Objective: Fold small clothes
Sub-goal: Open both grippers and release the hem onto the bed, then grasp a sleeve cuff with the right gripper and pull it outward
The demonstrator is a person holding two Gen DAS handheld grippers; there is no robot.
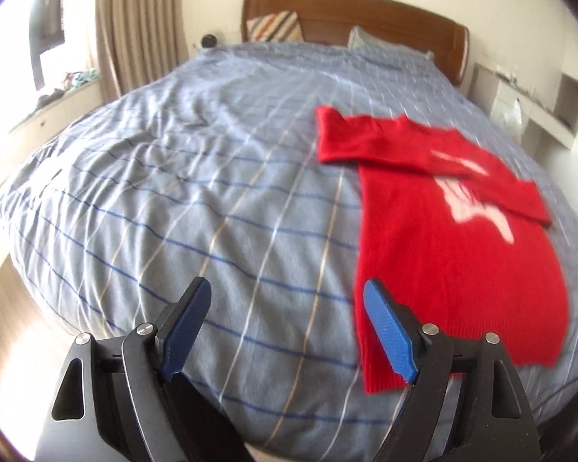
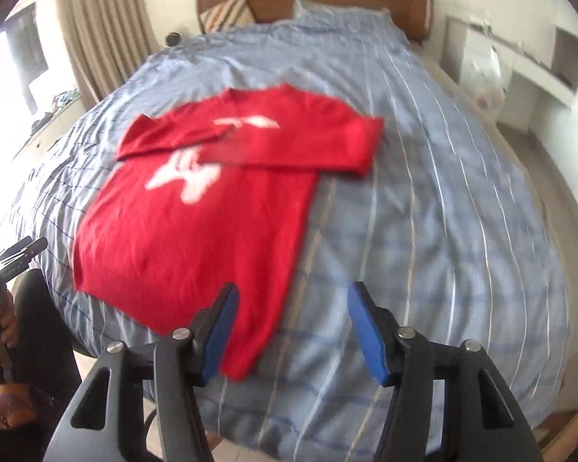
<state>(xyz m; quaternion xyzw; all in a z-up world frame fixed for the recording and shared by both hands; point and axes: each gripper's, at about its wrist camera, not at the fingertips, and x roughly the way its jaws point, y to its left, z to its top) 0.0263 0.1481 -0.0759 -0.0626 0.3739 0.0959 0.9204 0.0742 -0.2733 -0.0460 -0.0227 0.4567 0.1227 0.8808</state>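
Both grippers' fingers apart, empty | red sweater blurred | white motif unreadable

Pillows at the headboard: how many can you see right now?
2. A striped pillow leans against the headboard on its left side; a blue pillow sits to its right, partly under the duvet. More may be hidden beneath it.

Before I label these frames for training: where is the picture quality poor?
Left wrist view: red sweater motion-smeared, window blown out, edges bent by fisheye. Right wrist view: sweater and striped duvet blurred, gripper fingers sharper.
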